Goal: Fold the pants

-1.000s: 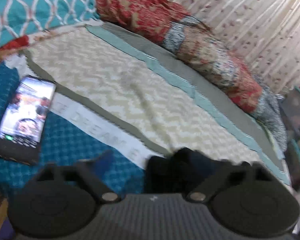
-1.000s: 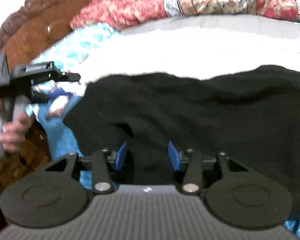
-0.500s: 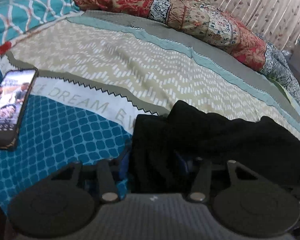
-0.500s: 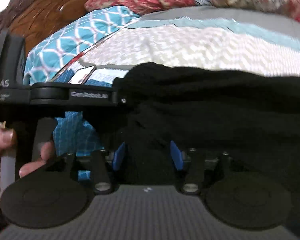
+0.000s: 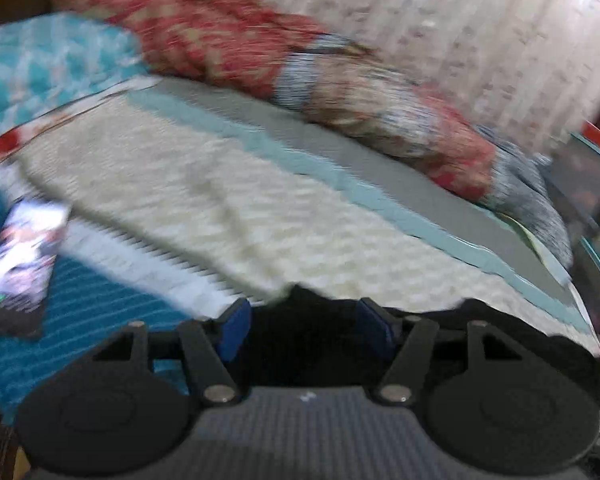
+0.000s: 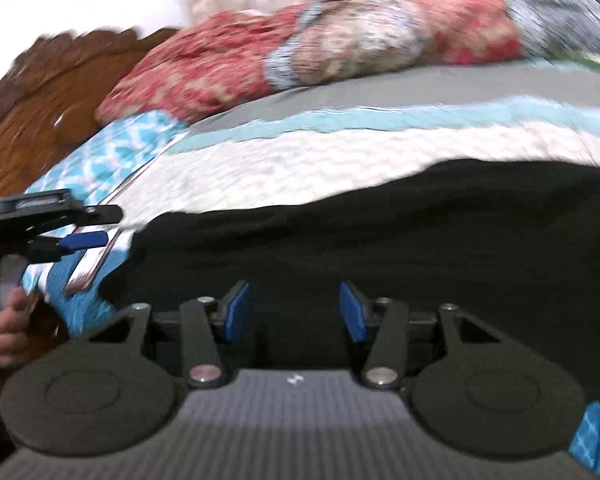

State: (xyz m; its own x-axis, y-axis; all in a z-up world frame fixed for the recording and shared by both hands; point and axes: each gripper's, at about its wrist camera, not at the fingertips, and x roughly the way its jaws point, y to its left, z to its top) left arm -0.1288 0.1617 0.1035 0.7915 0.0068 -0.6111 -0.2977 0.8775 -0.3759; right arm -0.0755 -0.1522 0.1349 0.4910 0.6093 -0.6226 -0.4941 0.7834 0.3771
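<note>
Pants (image 6: 400, 240), black and bunched, lie along the near edge of a bed (image 5: 228, 208) whose cover has a cream zigzag panel, pale blue and grey bands, and a teal patterned section nearest the cameras. In the left wrist view the left gripper (image 5: 302, 326) has dark cloth lying between its blue fingers (image 5: 233, 330); the fingers are opening, about half spread, and blur hides whether the pads press the cloth. In the right wrist view the right gripper (image 6: 294, 312) stands about half spread with the black fabric filling the gap between its fingers (image 6: 236, 312); contact cannot be told. A lit phone (image 5: 22, 256) rests on the teal section. A red patterned quilt (image 5: 284, 64) is heaped along the far side, a teal pillow (image 5: 40, 64) sits by the carved wooden headboard (image 6: 48, 92), and pale patterned curtains (image 5: 480, 28) hang behind.
</note>
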